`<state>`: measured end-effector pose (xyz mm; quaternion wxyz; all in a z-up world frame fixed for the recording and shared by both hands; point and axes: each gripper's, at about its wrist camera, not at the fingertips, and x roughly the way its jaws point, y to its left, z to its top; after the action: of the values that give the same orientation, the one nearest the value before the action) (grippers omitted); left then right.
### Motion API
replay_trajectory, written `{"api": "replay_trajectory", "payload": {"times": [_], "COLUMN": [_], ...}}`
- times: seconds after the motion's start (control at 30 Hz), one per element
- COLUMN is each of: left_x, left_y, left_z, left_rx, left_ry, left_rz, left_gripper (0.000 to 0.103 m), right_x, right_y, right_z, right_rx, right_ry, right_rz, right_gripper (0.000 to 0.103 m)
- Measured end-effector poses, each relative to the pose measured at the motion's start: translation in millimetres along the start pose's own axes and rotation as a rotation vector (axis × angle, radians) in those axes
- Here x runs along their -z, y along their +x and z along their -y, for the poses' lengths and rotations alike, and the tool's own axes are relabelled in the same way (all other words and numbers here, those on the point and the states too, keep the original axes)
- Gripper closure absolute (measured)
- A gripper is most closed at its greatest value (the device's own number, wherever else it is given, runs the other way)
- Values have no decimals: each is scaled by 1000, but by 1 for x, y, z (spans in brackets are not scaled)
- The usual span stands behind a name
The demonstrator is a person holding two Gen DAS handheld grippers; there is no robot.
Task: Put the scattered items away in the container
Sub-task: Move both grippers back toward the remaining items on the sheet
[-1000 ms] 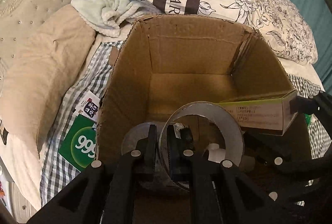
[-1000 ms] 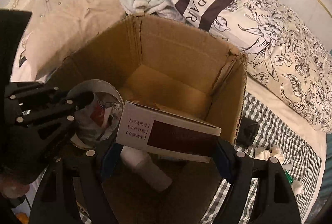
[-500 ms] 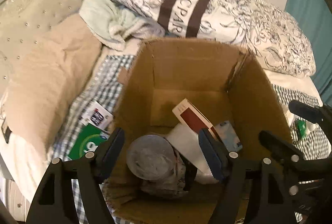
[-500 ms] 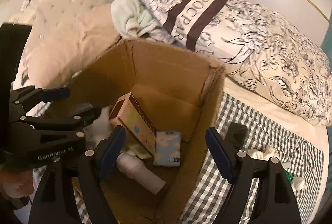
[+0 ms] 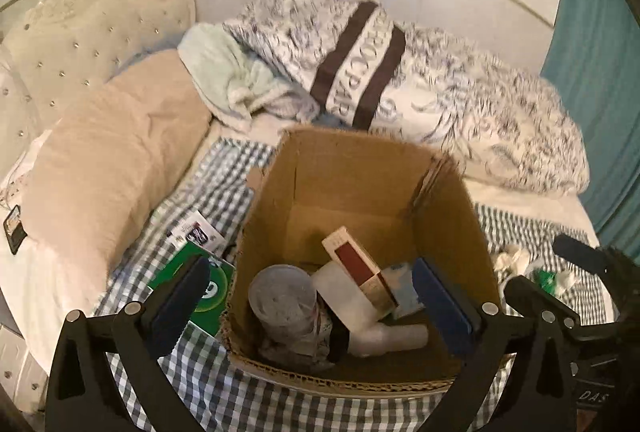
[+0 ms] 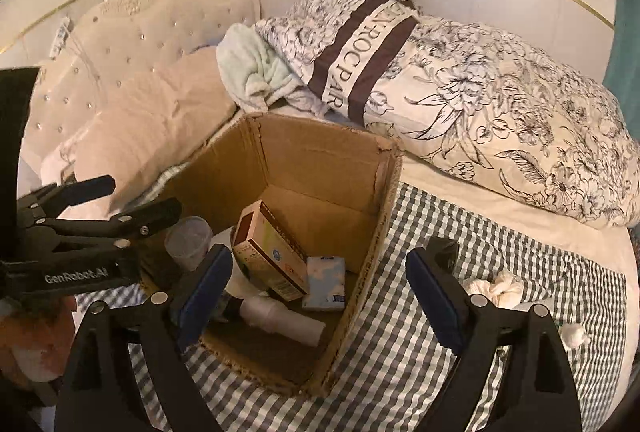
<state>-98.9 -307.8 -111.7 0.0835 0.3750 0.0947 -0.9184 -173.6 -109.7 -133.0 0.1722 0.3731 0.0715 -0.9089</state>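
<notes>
An open cardboard box (image 5: 360, 168) (image 6: 320, 160) stands on the checked bedspread. Inside lie a grey tape roll (image 5: 282, 298) (image 6: 188, 240), a red and white carton (image 5: 356, 268) (image 6: 268, 252), a white bottle (image 5: 384, 338) (image 6: 280, 316) and a pale blue tissue pack (image 5: 404, 288) (image 6: 325, 282). My left gripper (image 5: 312, 296) hovers above the box's near edge. Its jaws are opening wide and grip nothing. My right gripper (image 6: 320, 288) hangs over the box's right wall, jaws also opening and holding nothing. Each gripper shows at the side of the other's view.
A green packet (image 5: 204, 288) and a small white packet (image 5: 196, 232) lie left of the box. Crumpled white tissues (image 6: 492, 284) and a dark item (image 6: 444, 252) lie on the spread to its right. Pillows (image 6: 480, 92), a beige cushion (image 5: 112, 168) and a towel crowd the back.
The left gripper let go of the grey tape roll and the right let go of the carton; both now lie in the box. Both grippers have risen and drawn back.
</notes>
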Motion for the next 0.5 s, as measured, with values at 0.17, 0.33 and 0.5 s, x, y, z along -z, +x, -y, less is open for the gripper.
{"api": "replay_trajectory", "payload": {"times": [0.17, 0.33, 0.5], "left_x": [-7, -11, -11], "left_y": [-31, -60, -88], "left_z": [5, 20, 41], "left_rx": [-6, 7, 31], "left_ry": [-11, 7, 19], "left_rz": [81, 139, 194], "left_gripper": [0, 0, 0], "right_x": [2, 5, 10], "right_y": [-28, -66, -99], "right_z": [11, 28, 48], "right_rx": [12, 44, 66], "right_ry": [47, 105, 148], "right_rz": [76, 179, 244], "right_gripper": [9, 3, 0]}}
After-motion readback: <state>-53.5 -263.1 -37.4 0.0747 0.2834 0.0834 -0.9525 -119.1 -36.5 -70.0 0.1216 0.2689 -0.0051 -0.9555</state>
